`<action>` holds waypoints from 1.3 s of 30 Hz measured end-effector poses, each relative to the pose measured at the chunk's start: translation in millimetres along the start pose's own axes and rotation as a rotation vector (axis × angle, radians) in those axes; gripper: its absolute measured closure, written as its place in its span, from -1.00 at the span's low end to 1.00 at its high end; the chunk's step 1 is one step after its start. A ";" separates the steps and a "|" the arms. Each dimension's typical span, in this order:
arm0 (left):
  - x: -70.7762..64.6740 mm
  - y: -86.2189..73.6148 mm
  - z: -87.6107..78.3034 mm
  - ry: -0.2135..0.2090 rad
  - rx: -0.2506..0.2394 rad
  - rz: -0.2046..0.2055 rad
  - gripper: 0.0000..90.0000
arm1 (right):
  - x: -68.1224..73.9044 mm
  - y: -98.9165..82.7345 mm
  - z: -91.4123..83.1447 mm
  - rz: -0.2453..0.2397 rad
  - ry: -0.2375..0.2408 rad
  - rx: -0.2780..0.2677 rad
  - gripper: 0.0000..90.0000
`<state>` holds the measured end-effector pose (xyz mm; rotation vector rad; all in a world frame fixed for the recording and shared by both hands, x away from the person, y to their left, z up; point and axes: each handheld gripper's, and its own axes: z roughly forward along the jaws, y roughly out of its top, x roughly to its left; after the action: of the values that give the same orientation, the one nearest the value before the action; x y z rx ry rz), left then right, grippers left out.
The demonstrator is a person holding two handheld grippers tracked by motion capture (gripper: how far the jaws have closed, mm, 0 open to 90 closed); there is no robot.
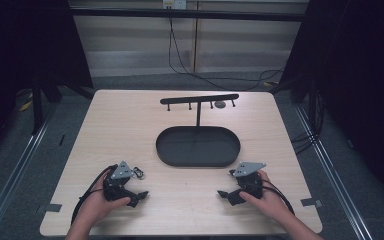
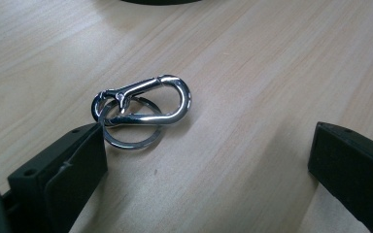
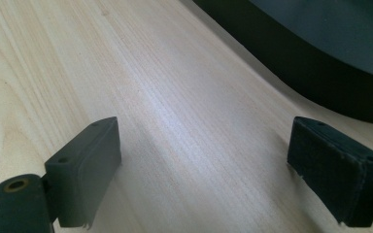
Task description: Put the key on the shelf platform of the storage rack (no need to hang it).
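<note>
I hold the left gripper (image 2: 209,160) with jaws apart just near of the carabiner (image 2: 143,104) and key ring (image 2: 132,141) lying on the table (image 1: 130,130) left of the black stand's tray (image 1: 198,146), ready to close, while the right gripper (image 1: 228,195) waits, jaws apart over bare wood.

— Can you read any lettering, brand or number anywhere around the pale wooden table (image 1: 130,130)?
— No. You have nothing readable there: no label, sign or digit on the table or anything beside it.
</note>
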<state>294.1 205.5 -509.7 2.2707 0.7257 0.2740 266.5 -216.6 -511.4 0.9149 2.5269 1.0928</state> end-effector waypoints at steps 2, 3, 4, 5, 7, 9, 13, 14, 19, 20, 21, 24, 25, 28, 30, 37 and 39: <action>-0.1 0.1 0.2 0.007 -0.001 -0.002 -0.99 | 0.0 0.0 0.0 0.000 0.000 0.000 -0.75; -0.1 0.1 0.2 0.004 -0.002 -0.005 -0.99 | 0.0 0.0 0.0 0.000 0.000 0.000 -0.75; 0.0 0.0 0.0 -0.001 -0.004 -0.014 -0.97 | 0.2 0.0 0.0 0.001 -0.001 0.000 -0.75; 0.7 -0.2 -0.5 0.001 -0.004 -0.012 -0.97 | 0.2 0.0 0.0 0.001 -0.001 0.000 -0.75; 1.6 -0.2 -1.8 0.012 -0.007 -0.020 -0.90 | 0.6 -0.2 -0.1 0.004 -0.006 -0.001 -0.75; 3.6 0.7 -3.7 0.020 -0.006 -0.032 -0.78 | 1.0 -0.3 -0.3 0.007 -0.009 0.000 -0.75; 7.3 2.6 -6.9 0.031 0.015 -0.044 -0.60 | 0.9 -0.3 -0.2 0.006 -0.009 -0.001 -0.75; 8.2 4.1 -7.7 0.029 0.036 -0.039 -0.61 | 0.8 -0.3 -0.2 0.005 -0.009 -0.002 -0.75; 12.9 9.6 -9.2 0.055 0.092 -0.069 -0.59 | 0.8 -0.3 -0.2 0.005 -0.009 -0.001 -0.75; 13.4 9.9 -9.5 0.049 0.092 -0.088 -0.57 | 0.8 -0.3 -0.2 0.005 -0.009 -0.002 -0.75; 14.4 10.1 -10.2 0.049 0.098 -0.088 -0.57 | 1.0 -0.3 -0.3 0.007 -0.009 0.000 -0.75; 15.9 10.3 -11.3 0.046 0.105 -0.111 -0.57 | 1.0 -0.3 -0.3 0.007 -0.009 0.000 -0.75; 16.5 10.6 -11.8 0.051 0.111 -0.114 -0.57 | 0.9 -0.3 -0.3 0.007 -0.009 0.000 -0.75; 17.9 11.1 -12.0 0.064 0.118 -0.129 -0.56 | 0.9 -0.3 -0.3 0.007 -0.009 0.000 -0.75; 18.9 12.4 -12.9 0.062 0.136 -0.130 -0.56 | 1.1 -0.3 -0.4 0.009 -0.009 0.000 -0.75; 18.9 16.4 -12.3 0.064 0.167 -0.135 -0.53 | 1.1 -0.3 -0.4 0.009 -0.009 0.001 -0.74; 19.8 17.1 -12.9 0.056 0.174 -0.134 -0.52 | 1.1 -0.3 -0.4 0.009 -0.009 0.001 -0.75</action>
<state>312.5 214.5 -488.8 2.3715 0.9590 0.2184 265.4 -216.3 -511.3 0.9305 2.5181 1.0878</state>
